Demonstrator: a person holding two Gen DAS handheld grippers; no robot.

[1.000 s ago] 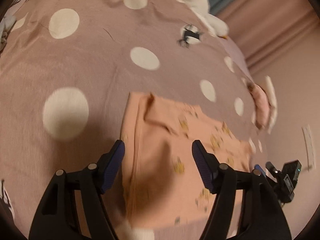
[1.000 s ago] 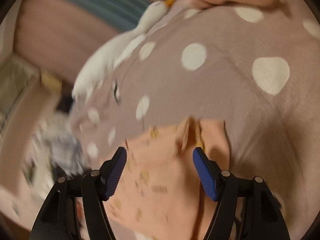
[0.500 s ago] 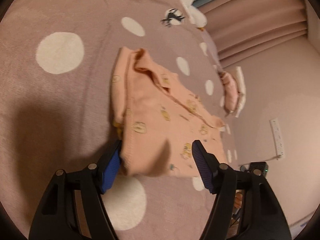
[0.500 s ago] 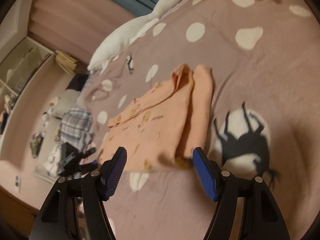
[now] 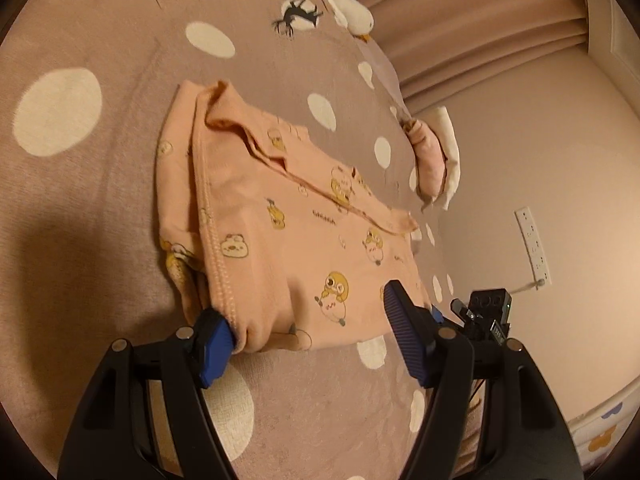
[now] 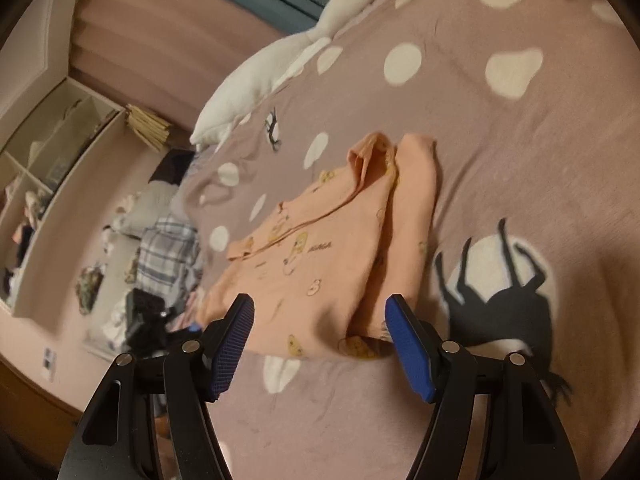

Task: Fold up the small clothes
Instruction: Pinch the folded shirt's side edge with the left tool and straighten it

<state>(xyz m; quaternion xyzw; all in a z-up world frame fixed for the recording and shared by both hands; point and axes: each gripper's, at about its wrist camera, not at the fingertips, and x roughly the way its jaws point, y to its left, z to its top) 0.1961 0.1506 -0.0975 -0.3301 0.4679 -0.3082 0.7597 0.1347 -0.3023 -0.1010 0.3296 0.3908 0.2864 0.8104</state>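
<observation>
A small peach garment with yellow cartoon prints lies folded on a mauve bedspread with white dots. It also shows in the right wrist view. My left gripper is open, its jaws straddling the garment's near edge, the left fingertip touching the hem. My right gripper is open at the garment's other near edge, empty. The right gripper's body shows in the left wrist view.
A white goose plush lies at the bed's far edge. A folded pink and white item sits near the wall side. Clothes pile and shelves stand beside the bed. Curtains hang behind.
Both grippers pulled back and lowered from above the garment to its near edge. The garment now lies folded flat; both stay open.
</observation>
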